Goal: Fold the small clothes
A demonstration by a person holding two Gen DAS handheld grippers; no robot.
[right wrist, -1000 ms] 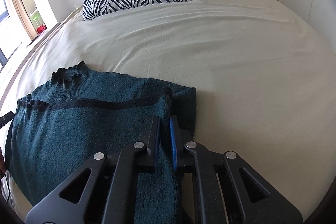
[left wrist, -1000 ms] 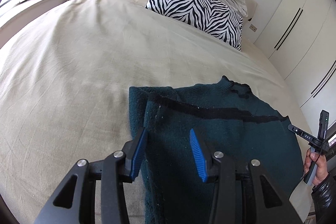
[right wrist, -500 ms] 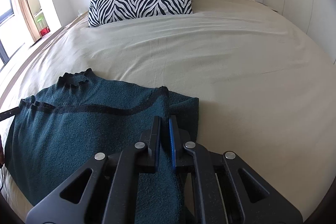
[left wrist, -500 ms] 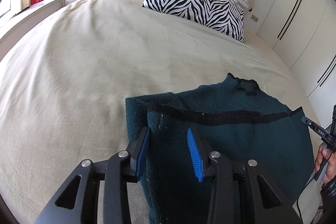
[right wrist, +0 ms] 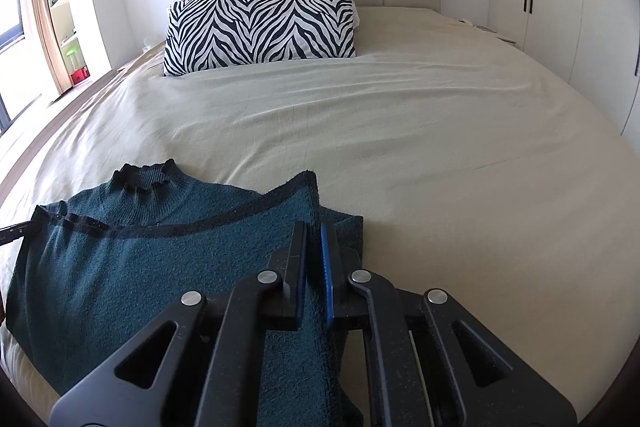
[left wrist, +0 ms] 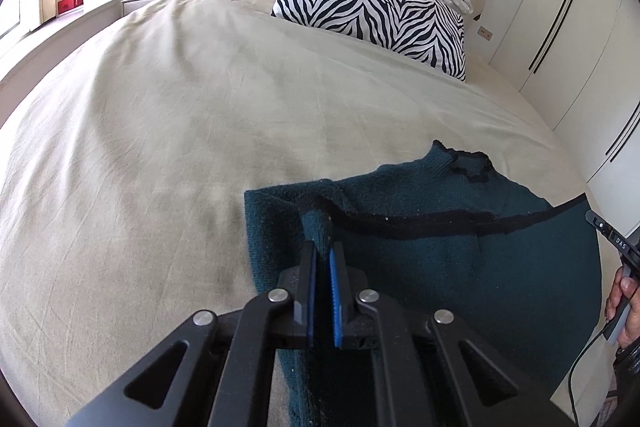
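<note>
A dark teal sweater (left wrist: pixel 460 267) lies flat near the foot of the bed (left wrist: pixel 200 115), collar toward the zebra pillow (left wrist: pixel 372 11). The left gripper (left wrist: pixel 323 255) has just closed its fingers, and they now pinch a small ridge of knit at one side edge. The right gripper (right wrist: pixel 314 247) has its fingers pressed tight on the opposite edge, a flap of fabric standing up beyond them.

The left bite looks shallow to me, though the fisheye makes that hard to judge. If both sides are lifted to fold, that thin pinch could slip out and the loose knit would sag unevenly. Pulling the two edges at different heights would skew the fold line and bunch the body.
</note>
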